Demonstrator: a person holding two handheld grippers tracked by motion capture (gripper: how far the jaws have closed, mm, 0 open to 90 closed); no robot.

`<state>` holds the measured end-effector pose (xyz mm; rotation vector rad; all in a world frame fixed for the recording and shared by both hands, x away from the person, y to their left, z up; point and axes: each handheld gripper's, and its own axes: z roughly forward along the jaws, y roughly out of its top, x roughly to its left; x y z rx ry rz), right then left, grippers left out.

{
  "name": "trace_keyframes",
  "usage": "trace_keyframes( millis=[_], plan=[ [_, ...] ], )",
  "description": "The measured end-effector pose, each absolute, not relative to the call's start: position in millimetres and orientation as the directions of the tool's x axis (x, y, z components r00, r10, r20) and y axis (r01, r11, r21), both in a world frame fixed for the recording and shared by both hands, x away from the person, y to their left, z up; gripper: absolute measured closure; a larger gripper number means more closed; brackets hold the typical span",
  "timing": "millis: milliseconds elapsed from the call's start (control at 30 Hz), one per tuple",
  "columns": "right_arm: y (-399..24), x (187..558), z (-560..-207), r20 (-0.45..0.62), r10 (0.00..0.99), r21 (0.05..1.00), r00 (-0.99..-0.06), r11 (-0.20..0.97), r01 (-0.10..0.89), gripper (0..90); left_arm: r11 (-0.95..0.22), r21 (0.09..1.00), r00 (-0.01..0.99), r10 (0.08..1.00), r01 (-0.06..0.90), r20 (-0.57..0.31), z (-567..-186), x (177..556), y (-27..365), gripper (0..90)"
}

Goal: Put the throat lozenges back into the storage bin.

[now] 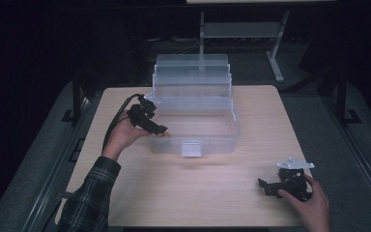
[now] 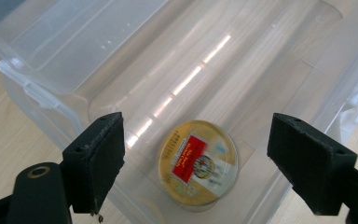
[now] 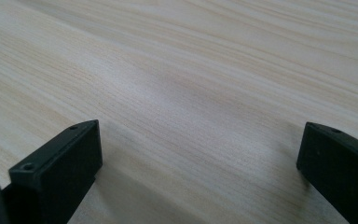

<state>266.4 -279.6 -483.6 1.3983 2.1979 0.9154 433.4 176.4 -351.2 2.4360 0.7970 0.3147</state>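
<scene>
— Two grippers, one tin: the left gripper (image 1: 160,129) hovers at the near-left corner of the clear plastic box (image 1: 222,137), jaws wide apart, nothing between them. See the round gold tin (image 2: 197,163) with the red label?

— Yes, flat on the box floor, just past those black jaws in the left gripper view. It looks like the tin is either just set down or about to be picked up; I can't tell which.

— If it's a pick, the next move calls for dipping over the wall and closing across the tin's rim. Tight quarters near that corner.

— And the right gripper (image 1: 270,187)?

— Resting low at the near-right of the table (image 1: 251,111), well apart from the box, jaws also spread, empty above bare wood.

— The surface is pale wood grain. The box's stepped lid stands open at the far side.

— Beyond it the room is dark: a grey metal stand (image 1: 276,53) at the back, dark floor all round.
</scene>
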Motion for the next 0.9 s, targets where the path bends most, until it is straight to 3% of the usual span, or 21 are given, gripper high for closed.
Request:
trace_keyframes(
  millis=[900],
  plan=[
    [-279.7,266.5,-483.6,0.028,0.900,0.697,-0.434,0.294,0.654,0.0,-0.637,0.607,0.778,0.627,0.475,0.048,-340.5,410.9,194.0,11.4]
  ],
)
